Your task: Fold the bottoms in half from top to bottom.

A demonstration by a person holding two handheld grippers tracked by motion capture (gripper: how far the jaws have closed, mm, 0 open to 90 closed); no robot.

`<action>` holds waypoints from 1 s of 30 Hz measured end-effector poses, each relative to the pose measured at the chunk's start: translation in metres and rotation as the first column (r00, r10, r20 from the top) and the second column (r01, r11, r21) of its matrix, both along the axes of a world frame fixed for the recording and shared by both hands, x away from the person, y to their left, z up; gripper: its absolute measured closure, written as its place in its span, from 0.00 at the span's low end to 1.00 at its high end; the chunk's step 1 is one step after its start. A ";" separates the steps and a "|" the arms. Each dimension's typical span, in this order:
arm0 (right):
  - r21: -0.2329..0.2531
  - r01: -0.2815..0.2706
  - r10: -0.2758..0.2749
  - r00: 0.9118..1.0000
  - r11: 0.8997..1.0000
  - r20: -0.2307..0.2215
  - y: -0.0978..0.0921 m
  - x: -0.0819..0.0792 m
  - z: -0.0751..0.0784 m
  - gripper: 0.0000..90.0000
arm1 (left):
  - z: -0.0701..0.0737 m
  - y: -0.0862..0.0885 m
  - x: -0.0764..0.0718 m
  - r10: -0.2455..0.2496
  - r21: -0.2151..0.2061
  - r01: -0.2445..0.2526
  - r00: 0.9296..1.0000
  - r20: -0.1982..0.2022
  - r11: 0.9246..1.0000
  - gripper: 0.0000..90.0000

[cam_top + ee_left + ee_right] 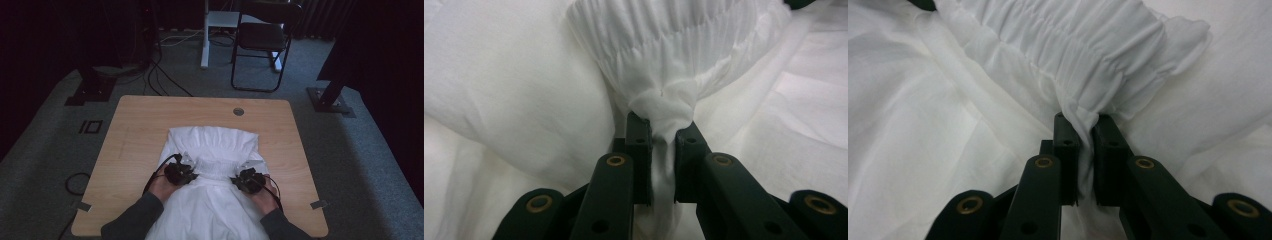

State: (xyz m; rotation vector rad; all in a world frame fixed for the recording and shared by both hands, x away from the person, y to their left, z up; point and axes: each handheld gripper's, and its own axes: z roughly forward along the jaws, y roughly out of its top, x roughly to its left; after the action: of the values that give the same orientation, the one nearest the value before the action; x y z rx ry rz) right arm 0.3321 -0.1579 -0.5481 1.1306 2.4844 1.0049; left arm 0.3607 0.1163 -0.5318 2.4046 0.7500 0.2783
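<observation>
On table: white garment unmarked, both tools pinching smocking.

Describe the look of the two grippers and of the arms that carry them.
Both the left gripper and the right gripper are black, each with a black cable looping back from its body and a pale grey plate on top. Seen close, the jaws are flat matte-black bars on black linkage arms with brass-coloured pivot rings. The person's forearms are covered by dark grey long sleeves.
</observation>
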 end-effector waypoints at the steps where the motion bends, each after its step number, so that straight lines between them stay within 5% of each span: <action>1: -0.001 -0.001 0.001 1.000 1.000 0.002 0.001 0.002 0.000 0.92 | 0.001 0.001 0.005 0.002 0.012 -0.002 1.000 0.007 1.000 0.90; 5: 0.006 0.010 -0.010 1.000 1.000 0.010 0.006 0.017 -0.001 0.92 | 0.002 0.000 0.024 0.026 0.053 -0.029 0.998 0.060 0.998 0.90; 6: -0.001 0.031 -0.031 0.999 1.000 0.021 0.012 0.037 0.000 0.92 | 0.002 0.000 0.029 0.040 0.056 -0.044 0.997 0.072 0.997 0.90; 11: -0.008 0.052 -0.052 0.999 0.999 0.013 0.015 0.067 0.002 0.91 | -0.003 0.005 0.050 0.127 -0.017 -0.126 0.988 0.082 0.992 0.90; 13: 0.046 0.090 -0.089 0.996 0.995 -0.016 0.012 0.088 0.001 0.91 | -0.007 0.008 0.057 0.183 -0.074 -0.178 0.980 0.083 0.981 0.90; 16: 0.068 0.113 -0.111 0.993 0.991 -0.031 0.012 0.097 0.000 0.91 | -0.009 0.008 0.061 0.222 -0.097 -0.214 0.971 0.084 0.972 0.90; 17: 0.068 0.124 -0.121 0.992 0.990 -0.039 0.014 0.103 0.001 0.92 | -0.009 0.009 0.065 0.261 -0.120 -0.252 0.963 0.063 0.960 0.89; 18: 0.068 0.124 -0.121 0.992 0.990 -0.039 0.014 0.103 0.001 0.92 | -0.009 0.009 0.065 0.261 -0.120 -0.252 0.963 0.063 0.960 0.90; 20: 0.071 0.107 -0.105 0.994 0.992 -0.035 0.015 0.107 0.001 0.92 | -0.006 0.010 0.068 0.293 -0.147 -0.287 0.956 0.019 0.947 0.90; 24: 0.147 0.098 -0.094 0.995 0.984 -0.034 0.003 0.108 0.015 0.94 | 0.013 0.011 0.060 0.285 -0.194 -0.271 0.958 0.046 0.943 0.91; 29: 0.174 0.057 -0.074 0.993 0.983 0.094 -0.003 0.093 0.052 0.94 | 0.060 0.016 0.044 0.275 -0.294 -0.229 0.953 0.125 0.928 0.92; 30: 0.174 0.057 -0.074 0.993 0.983 0.094 -0.003 0.093 0.052 0.94 | 0.060 0.016 0.044 0.275 -0.294 -0.229 0.953 0.125 0.928 0.92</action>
State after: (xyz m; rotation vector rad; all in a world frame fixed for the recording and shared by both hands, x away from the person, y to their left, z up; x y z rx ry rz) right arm 0.4255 -0.1612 -0.4962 1.1716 2.3031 1.2437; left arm 0.4044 0.1326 -0.4723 1.9955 0.9560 0.4404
